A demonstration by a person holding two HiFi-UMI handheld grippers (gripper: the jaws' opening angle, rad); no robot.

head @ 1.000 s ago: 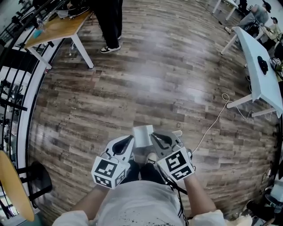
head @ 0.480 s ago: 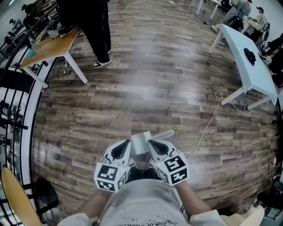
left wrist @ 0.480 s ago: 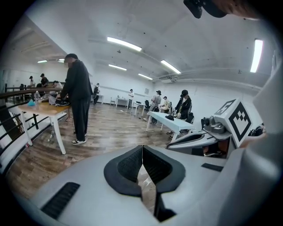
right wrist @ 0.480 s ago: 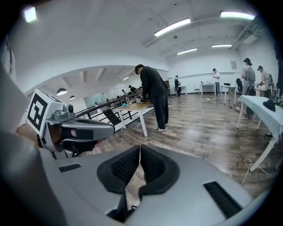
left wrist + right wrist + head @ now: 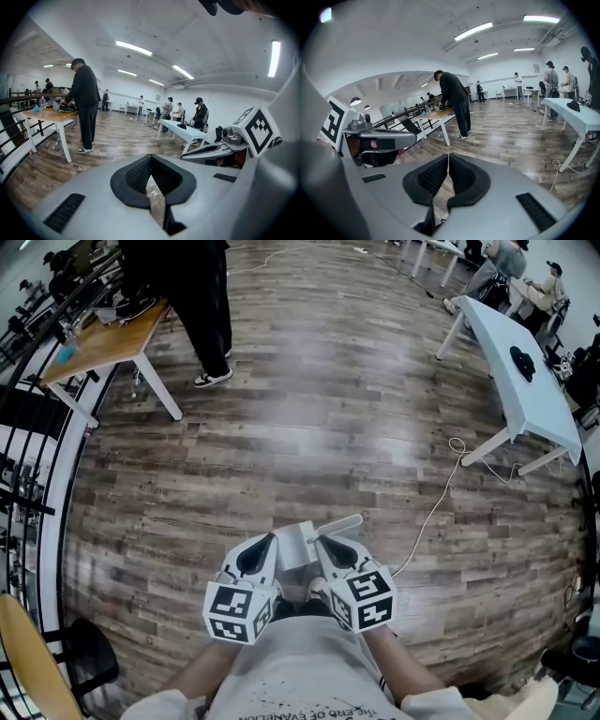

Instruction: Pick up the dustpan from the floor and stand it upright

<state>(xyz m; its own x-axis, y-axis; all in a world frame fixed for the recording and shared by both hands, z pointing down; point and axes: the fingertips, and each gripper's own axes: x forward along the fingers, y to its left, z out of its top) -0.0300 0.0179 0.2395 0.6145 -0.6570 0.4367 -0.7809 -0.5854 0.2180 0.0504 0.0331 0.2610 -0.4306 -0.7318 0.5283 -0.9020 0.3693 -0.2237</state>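
Fingers on the left gripper are pressed together tip to tip with nothing between them, and the right gripper is the same: black pads closed, only floor showing past them. So neither one has hold of anything right now.

In the head view both grippers sit close in front of the person's body, side by side. Between them is a pale grey boxy plastic dustpan with a thin pale handle sticking out up and to the right. At least, that's what I take it to be. It seems to be down on the brown wood-plank floor just ahead of the person's feet. Honestly I can't tell from above whether it's upright or lying flat, and the grippers cover its lower part.

My read: if that boxy shape is the pan standing on end, the job is basically done and the closed, empty fingers fit that. If it's lying flat, the whole pick-up and stand-up is yet to do, and the fingers would have to open first.
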